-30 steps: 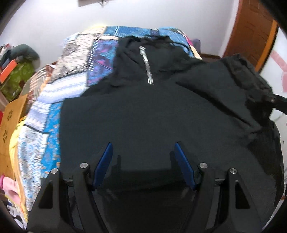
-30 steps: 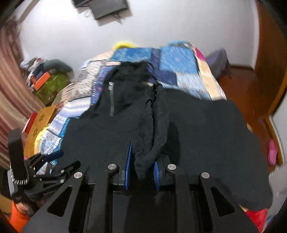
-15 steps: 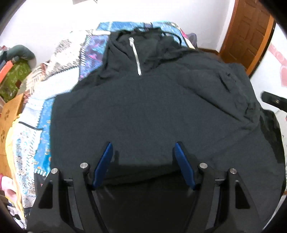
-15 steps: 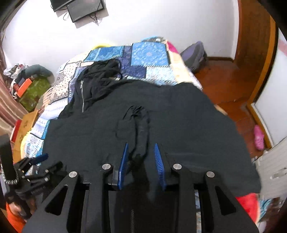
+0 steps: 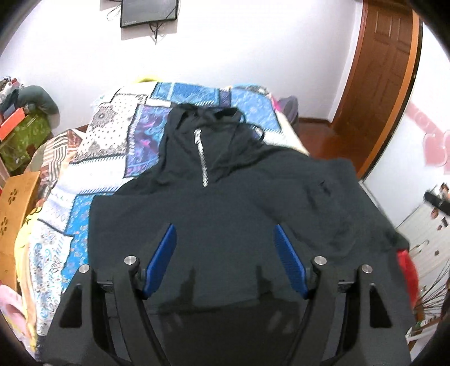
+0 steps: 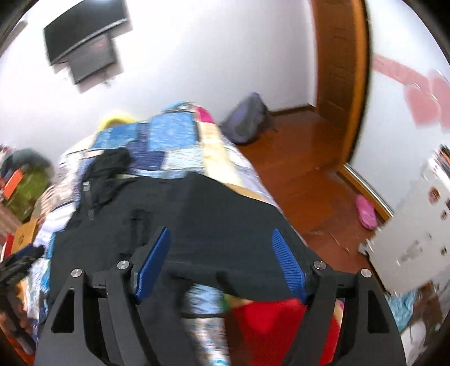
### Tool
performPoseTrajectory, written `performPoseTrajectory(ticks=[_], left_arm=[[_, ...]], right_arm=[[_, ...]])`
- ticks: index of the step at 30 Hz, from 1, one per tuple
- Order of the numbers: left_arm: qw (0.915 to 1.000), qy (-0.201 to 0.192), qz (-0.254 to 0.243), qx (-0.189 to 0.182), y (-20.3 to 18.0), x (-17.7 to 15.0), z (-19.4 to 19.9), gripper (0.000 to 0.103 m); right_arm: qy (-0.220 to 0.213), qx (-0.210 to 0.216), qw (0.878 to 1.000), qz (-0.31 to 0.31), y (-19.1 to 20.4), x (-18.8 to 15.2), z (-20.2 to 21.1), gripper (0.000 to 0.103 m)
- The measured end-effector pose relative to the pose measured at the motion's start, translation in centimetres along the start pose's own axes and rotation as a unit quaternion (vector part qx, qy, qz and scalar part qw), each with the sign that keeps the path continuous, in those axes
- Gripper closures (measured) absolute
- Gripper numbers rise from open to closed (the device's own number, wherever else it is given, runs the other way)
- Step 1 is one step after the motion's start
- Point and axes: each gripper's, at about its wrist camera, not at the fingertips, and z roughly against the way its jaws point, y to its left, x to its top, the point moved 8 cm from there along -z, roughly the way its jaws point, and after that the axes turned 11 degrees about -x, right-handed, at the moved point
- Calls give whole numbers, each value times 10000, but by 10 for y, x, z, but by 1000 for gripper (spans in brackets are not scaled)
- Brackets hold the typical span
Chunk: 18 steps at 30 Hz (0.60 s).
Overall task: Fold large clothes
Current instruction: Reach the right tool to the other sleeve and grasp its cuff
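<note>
**Black hoodie spread on the bed, both grippers empty above it**

The hoodie [image 5: 225, 214] lies flat across a patchwork quilt [image 5: 118, 146] on the bed, front side up, its hood at the far end toward the white wall. A short silver zip [image 5: 202, 157] runs down from the collar, and a drawstring trails off beside it. The body of the garment covers most of the near half of the bed and reaches the right edge, where a fold of cloth lies across the chest area.

The left gripper [image 5: 225, 259] hangs over the lower middle of the hoodie with its blue pads [image 5: 161, 260] set wide apart; nothing is between them and they do not touch the cloth.

The right gripper [image 6: 220, 261] is over the near right corner of the bed, above the hoodie's hem. Its jaws have just been opening and now stand wide, with no cloth pinched in them. Below it a red item [image 6: 275, 318] shows at the bed's edge; this view is blurred.

A dark screen [image 5: 149, 11] hangs on the wall beyond the bed. A wooden door [image 5: 385, 70] stands to the right, a grey backpack [image 6: 247, 121] rests on the wooden floor near it, and a pink slipper [image 6: 365, 211] lies further along.
</note>
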Motion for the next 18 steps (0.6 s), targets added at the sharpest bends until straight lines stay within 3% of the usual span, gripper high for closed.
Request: performPoseTrajectory(ticks=[4, 7, 11, 18], left_arm=[[9998, -176, -30, -25, -10, 9, -4, 29], [9998, -115, -5, -130, -16, 10, -13, 29], [9999, 53, 23, -159, -19, 6, -30, 29], [9991, 327, 224, -148, -14, -7, -54, 29]], right_arm=[[523, -23, 9961, -709, -38, -16, -30, 31], [1051, 330, 9833, -1451, -57, -35, -53, 31], [1548, 377, 9653, -2069, -77, -59, -81, 31], [1855, 640, 9454, -2603, -84, -78, -98, 29]])
